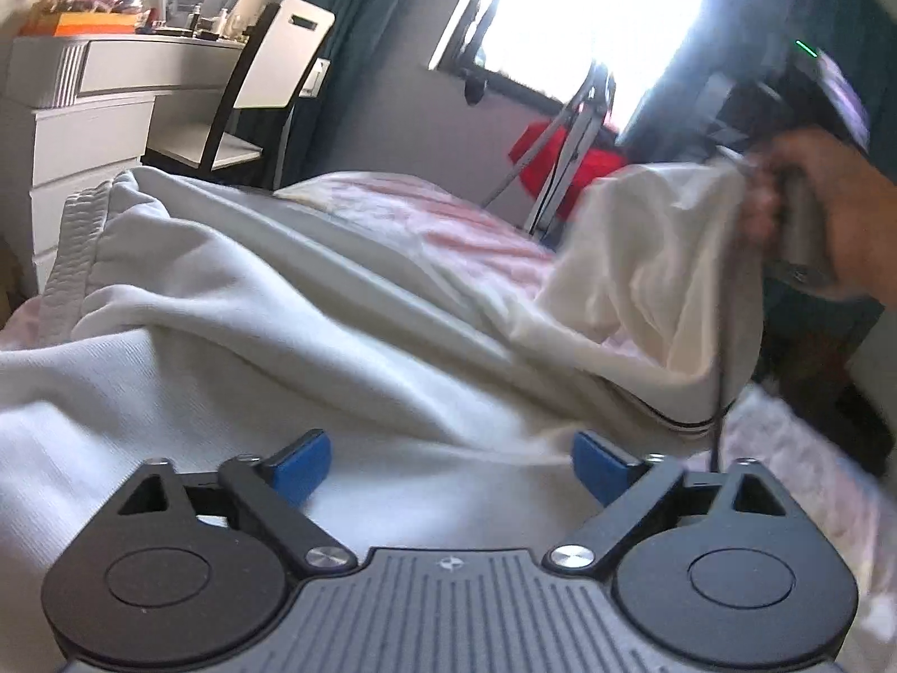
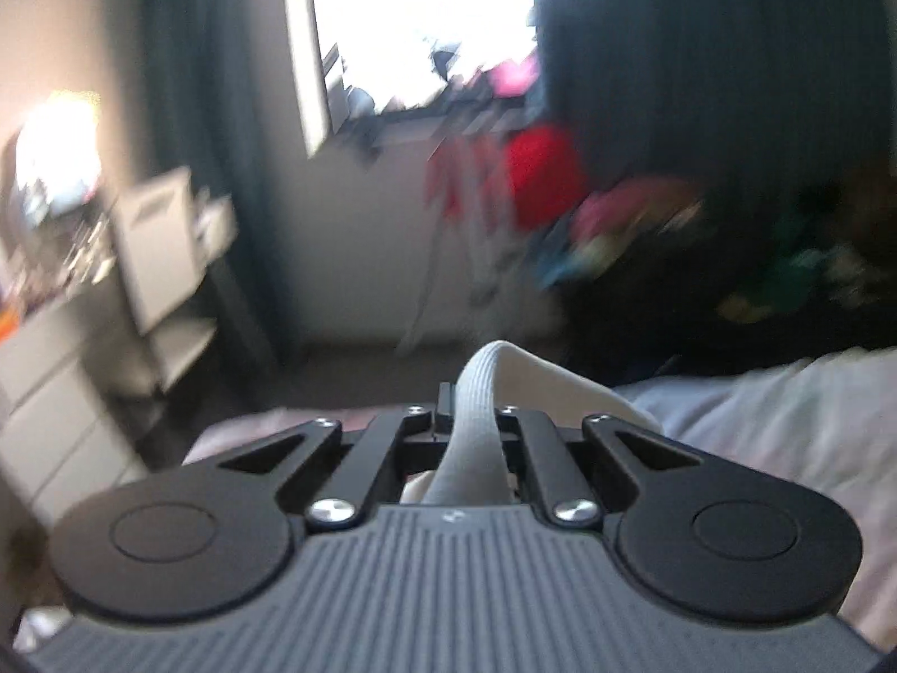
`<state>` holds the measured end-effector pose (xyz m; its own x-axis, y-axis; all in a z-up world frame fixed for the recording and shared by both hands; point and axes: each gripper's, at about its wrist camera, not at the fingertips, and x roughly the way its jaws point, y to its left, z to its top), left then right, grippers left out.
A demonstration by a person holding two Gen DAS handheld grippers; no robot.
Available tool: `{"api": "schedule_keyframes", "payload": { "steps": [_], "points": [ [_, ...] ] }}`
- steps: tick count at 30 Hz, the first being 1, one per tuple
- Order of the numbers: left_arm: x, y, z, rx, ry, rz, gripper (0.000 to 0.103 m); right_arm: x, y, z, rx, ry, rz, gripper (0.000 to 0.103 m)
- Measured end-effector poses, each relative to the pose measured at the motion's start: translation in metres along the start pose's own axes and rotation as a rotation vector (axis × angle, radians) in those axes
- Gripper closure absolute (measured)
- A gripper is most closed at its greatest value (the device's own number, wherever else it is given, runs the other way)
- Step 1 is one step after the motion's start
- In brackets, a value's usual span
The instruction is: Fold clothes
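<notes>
Left wrist view: one white garment (image 1: 269,303) lies in soft rumpled folds across a bed, its ribbed hem band (image 1: 70,258) bunched at the left and a thin dark stripe along its edge at the right. Beneath it shows one pink-and-white bedcover (image 1: 448,219) with a faint woven pattern. The left gripper (image 1: 451,465) hangs just above the cloth, its two blue-padded fingers (image 1: 300,462) spread wide apart and holding nothing. At the far right, a person's right hand (image 1: 818,207) grips the handle of the second tool, and a corner of the white garment is lifted up to it, draping down in a loose fold.

Right wrist view, heavily blurred: the right gripper (image 2: 468,420) has its two black jaws drawn together on a ribbed grey-white band (image 2: 476,387) of the same garment, which arches up between them in a smooth loop and runs back under the tool.

Behind the bed stand one white drawer unit (image 1: 84,129) with a cluttered top, one chair (image 1: 263,78) with a white panel back and dark frame, one bright window (image 1: 588,5) flanked by dark curtains, and one red cloth (image 1: 583,162) hung on a pale metal rack (image 1: 572,129).
</notes>
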<state>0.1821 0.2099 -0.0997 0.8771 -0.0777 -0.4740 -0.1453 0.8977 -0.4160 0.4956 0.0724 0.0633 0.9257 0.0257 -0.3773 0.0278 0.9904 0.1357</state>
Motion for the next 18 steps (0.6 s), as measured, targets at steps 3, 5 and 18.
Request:
{"api": "schedule_keyframes", "payload": {
  "steps": [3, 5, 18],
  "points": [
    [-0.015, -0.001, 0.006, -0.005, -0.063, -0.033, 0.008, -0.03, -0.049, 0.026, 0.034, -0.124, -0.101, 0.098],
    [-0.02, -0.004, 0.009, 0.01, -0.087, -0.043, 0.008, -0.049, -0.087, 0.038, 0.087, -0.193, -0.167, 0.098],
    [-0.011, -0.016, 0.01, 0.045, -0.066, 0.028, 0.007, -0.185, -0.195, -0.018, 0.327, -0.497, -0.413, 0.098]
  ]
}}
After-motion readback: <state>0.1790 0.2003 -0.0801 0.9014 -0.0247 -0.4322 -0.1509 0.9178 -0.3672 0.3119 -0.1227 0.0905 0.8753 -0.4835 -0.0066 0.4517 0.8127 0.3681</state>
